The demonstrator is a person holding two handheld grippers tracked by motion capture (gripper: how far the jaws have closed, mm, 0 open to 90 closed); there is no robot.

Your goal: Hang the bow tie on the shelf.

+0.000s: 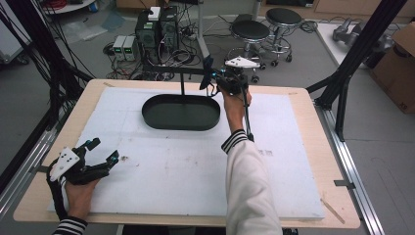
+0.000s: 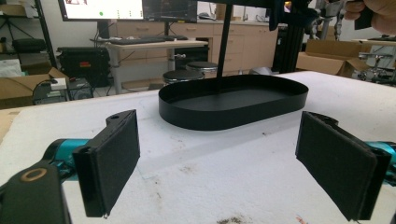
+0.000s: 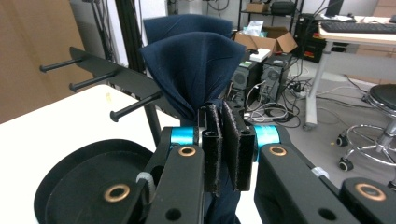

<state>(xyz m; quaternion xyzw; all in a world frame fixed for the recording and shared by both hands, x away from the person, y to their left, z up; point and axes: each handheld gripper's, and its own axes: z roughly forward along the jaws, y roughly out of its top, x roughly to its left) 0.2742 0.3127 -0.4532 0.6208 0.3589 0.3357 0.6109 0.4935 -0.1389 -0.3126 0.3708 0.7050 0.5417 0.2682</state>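
Navy-blue soft cloth [image 3: 196,65], light and floppy, hangs pinched between our right gripper's [image 3: 223,147] closed jaws by the black pegged rack [image 3: 116,77], at twelve o'clock over the worktop [image 1: 195,161]; a bunched fold holds best. Our left gripper [image 2: 217,161] gapes empty.

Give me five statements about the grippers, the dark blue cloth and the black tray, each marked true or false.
1. The right gripper is shut on the dark blue cloth. True.
2. The left gripper holds the cloth. False: its jaws stand open with nothing between them.
3. The black tray is oval. True.
4. The cloth lies in the tray. False: it is held up near the peg rack.
5. The tray sits on the white pad. True.
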